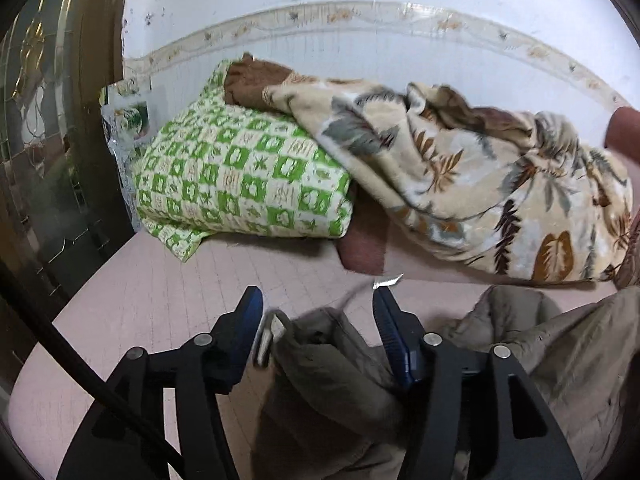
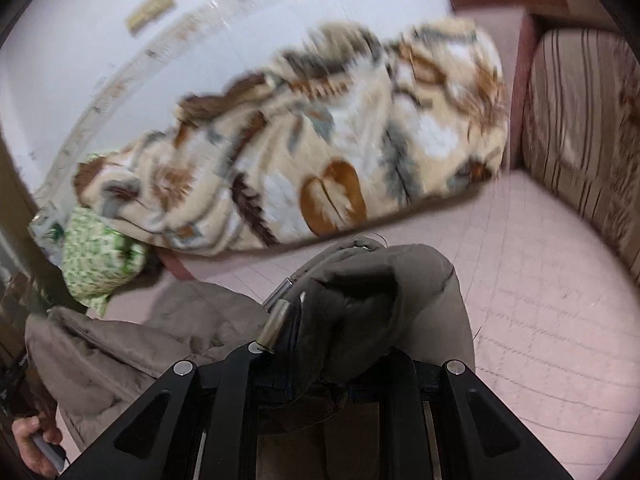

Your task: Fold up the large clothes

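Observation:
A grey-brown padded jacket lies on the pink bed sheet. In the left wrist view my left gripper stands open, its blue pads apart, with a fold of the jacket and a cord toggle lying loose between them. In the right wrist view my right gripper is shut on a bunched part of the jacket, its fingertips hidden by the fabric. A metal cord end hangs beside it. The rest of the jacket spreads to the left.
A leaf-patterned beige blanket lies heaped at the back of the bed against the wall. A green-and-white checked pillow sits left of it. A striped cushion stands at the right. A dark glass door borders the left.

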